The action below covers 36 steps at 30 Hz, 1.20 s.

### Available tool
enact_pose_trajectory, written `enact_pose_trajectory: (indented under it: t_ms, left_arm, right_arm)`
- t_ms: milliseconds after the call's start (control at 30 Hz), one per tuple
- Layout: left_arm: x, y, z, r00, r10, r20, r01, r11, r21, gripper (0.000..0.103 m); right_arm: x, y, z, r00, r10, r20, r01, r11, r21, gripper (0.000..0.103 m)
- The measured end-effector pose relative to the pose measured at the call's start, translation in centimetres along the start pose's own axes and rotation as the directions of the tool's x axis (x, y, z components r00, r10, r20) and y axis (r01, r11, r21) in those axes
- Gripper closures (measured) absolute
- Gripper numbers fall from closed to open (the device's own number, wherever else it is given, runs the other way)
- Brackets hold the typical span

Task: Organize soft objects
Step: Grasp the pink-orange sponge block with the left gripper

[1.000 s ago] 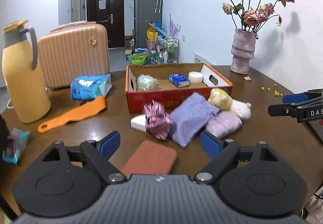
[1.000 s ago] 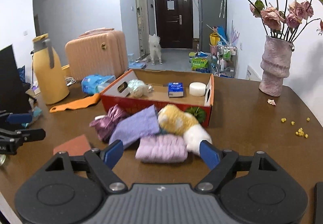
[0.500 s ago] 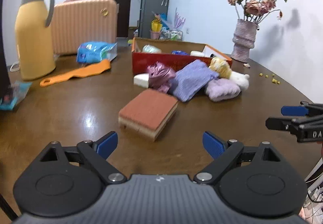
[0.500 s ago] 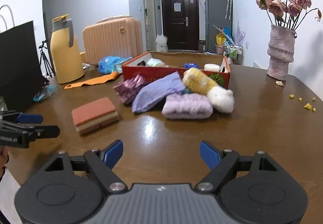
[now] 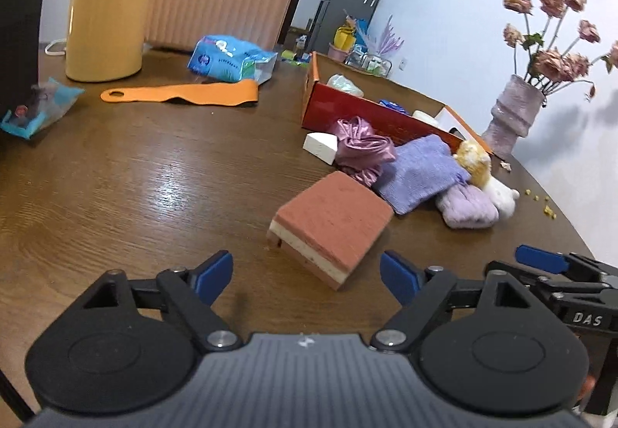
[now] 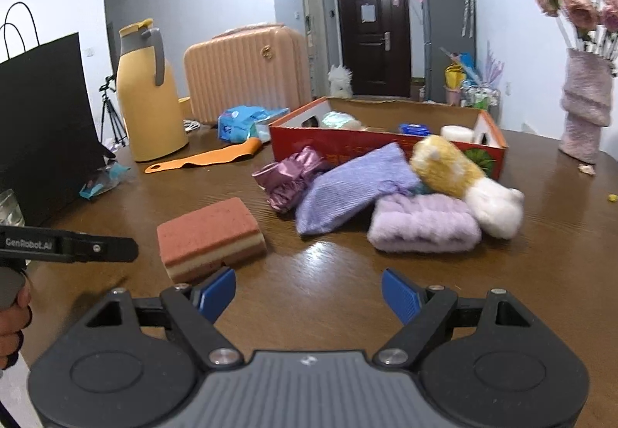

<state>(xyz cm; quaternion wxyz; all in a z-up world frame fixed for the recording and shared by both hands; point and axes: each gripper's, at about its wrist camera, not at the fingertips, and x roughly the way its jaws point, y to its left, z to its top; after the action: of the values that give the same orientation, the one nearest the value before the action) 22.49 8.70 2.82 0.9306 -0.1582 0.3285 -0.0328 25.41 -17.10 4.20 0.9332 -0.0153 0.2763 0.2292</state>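
A brown wood-grain desk (image 5: pixel 116 173) carries a red-topped layered sponge block (image 5: pixel 332 223), a pile of purple and yellow soft cloths (image 6: pixel 390 192) just beside an open red cardboard box (image 6: pixel 386 146), an orange flat plastic scraper (image 5: pixel 181 94), a yellow thermos jug (image 5: pixel 106 11) and a textured pink vase (image 5: pixel 508 111).

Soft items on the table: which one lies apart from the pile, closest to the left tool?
The terracotta layered sponge. It sits alone, just ahead of the left tool, whose jaws are closing around nothing; the others are heaped against the red box.

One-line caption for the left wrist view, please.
Left gripper, jaws closing with nothing between them, faces a sponge on the table; soft items lie piled before the red box.
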Motion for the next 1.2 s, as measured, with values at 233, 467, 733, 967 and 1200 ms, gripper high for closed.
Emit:
enact_pose_trajectory:
  t_ms: [233, 467, 733, 967, 1200]
  left_arm:
    - [2.7, 1.1, 1.3, 0.992, -0.094, -0.089, 0.087, 0.993, -0.081, 0.046]
    - [4.2, 2.1, 2.5, 0.983, -0.146, -0.108, 0.132, 0.983, -0.125, 0.053]
    - [5.5, 3.1, 2.9, 0.972, -0.185, -0.144, 0.157, 0.970, -0.184, 0.065]
    - [5.3, 2.6, 2.6, 0.967, -0.201, -0.158, 0.172, 0.969, -0.180, 0.067]
    - [4.4, -0.4, 0.8, 0.948, -0.248, -0.201, 0.228, 0.967, -0.114, 0.067]
  right_arm:
    - [5.7, 1.4, 2.7, 0.993, 0.119, -0.024, -0.120, 0.992, -0.030, 0.028]
    - [11.1, 2.4, 5.4, 0.975, 0.209, -0.073, -0.211, 0.977, -0.014, 0.047]
    - [13.5, 2.1, 5.4, 0.950, 0.293, -0.106, -0.288, 0.956, 0.056, 0.071]
    - [10.6, 1.2, 3.5, 0.952, 0.288, -0.100, -0.278, 0.955, 0.103, 0.073]
    - [4.9, 0.0, -0.1, 0.970, 0.230, -0.075, -0.214, 0.961, 0.176, 0.073]
